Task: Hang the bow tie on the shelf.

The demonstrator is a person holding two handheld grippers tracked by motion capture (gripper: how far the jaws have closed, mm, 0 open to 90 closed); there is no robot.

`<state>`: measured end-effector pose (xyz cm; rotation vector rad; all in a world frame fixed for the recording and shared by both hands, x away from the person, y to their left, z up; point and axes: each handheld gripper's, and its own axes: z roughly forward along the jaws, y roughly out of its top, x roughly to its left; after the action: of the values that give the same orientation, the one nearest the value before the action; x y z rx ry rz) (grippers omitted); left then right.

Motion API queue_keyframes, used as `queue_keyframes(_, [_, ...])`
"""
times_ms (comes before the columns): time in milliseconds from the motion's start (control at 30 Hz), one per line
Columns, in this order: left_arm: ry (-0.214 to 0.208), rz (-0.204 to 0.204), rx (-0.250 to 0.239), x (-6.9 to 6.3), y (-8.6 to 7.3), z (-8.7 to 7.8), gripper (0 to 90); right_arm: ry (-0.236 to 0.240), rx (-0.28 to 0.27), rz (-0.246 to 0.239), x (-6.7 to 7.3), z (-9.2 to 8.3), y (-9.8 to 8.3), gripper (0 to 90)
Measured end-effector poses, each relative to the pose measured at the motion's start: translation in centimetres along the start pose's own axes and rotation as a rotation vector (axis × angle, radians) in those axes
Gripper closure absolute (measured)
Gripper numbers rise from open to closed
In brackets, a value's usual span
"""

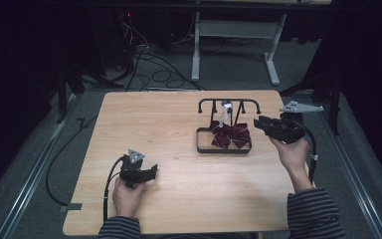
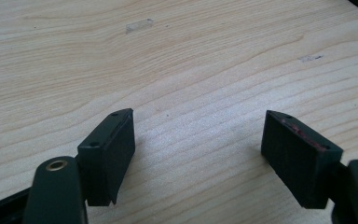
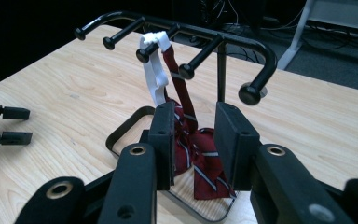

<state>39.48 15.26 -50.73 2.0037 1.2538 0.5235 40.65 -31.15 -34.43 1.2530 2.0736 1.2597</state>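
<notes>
The rack stands on the right half of the table, a black wire frame with a row of knobbed pegs above a rectangular base loop. On one middle peg hangs a white clip, and from it a dark red tie with thin pale stripes drops and bunches in folds inside the base loop. Hanging by the clip lets the cloth fall freely, so most of its length lies heaped on the wood within the loop rather than hanging straight.

The right gripper is held just beside the rack's right end, off the table, pointing toward it. In the right gripper view its jaws are a little apart with nothing between them, the tie and the rack post showing through the gap farther off. That aim suggests it is lined up on the tie or the clip, though I cannot say which.

The left gripper sits low over bare wood at the near left, well apart from the rack. Its jaws are spread wide and empty, resting close to the tabletop; it looks parked out of the way. A faint reddish trace shows on one pad
</notes>
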Motion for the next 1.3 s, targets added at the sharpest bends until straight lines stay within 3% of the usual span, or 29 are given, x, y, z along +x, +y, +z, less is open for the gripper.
queue_keyframes(1300, [0.001, 0.001, 0.002, 0.0, 0.0, 0.0, 26.3, 0.001, -0.016, 0.056, -0.7, -1.6, -4.0, 68.3])
